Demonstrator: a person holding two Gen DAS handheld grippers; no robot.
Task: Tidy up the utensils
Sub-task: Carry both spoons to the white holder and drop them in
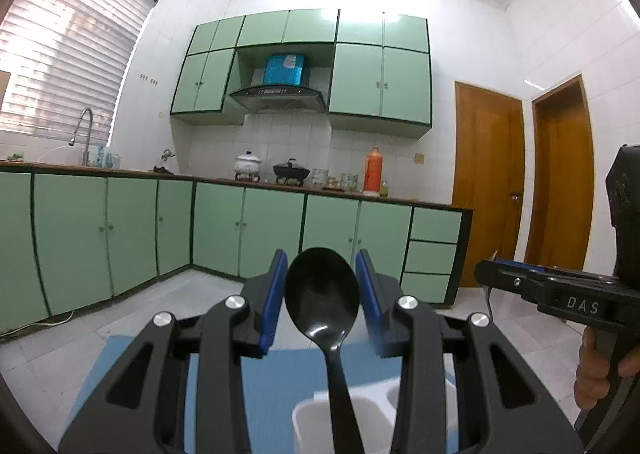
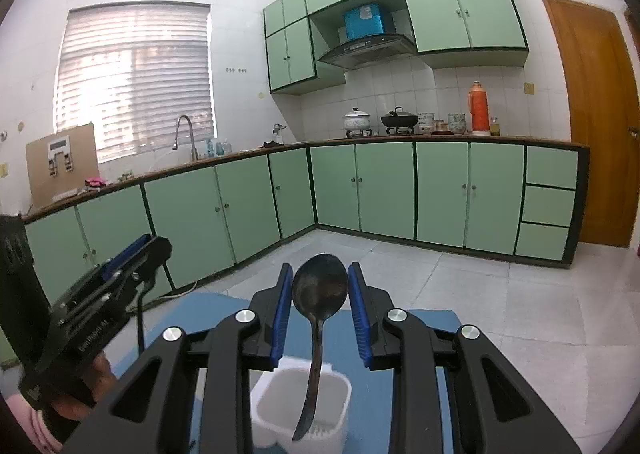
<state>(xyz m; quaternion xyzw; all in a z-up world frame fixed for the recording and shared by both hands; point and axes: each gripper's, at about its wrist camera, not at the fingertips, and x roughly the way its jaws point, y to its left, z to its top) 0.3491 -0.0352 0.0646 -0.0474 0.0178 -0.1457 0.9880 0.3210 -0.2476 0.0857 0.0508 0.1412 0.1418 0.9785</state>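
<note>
In the left wrist view a black plastic spoon (image 1: 322,296) stands upright, bowl up, its handle going down into a white utensil holder (image 1: 316,422). My left gripper (image 1: 322,282) stands around the spoon's bowl with its blue pads apart, a small gap on each side. In the right wrist view a dark metal spoon (image 2: 319,290) stands bowl up with its handle in a white holder compartment (image 2: 300,406). My right gripper (image 2: 320,294) brackets that bowl with its pads close beside it; contact is unclear. Each gripper also shows in the other view: the right (image 1: 560,290), the left (image 2: 104,294).
The holder stands on a blue mat (image 2: 400,406) on a surface above a white tiled floor (image 2: 500,294). Green cabinets (image 2: 384,190) and a counter with pots and an orange thermos (image 2: 479,108) lie far behind. Wooden doors (image 1: 488,190) are at the right.
</note>
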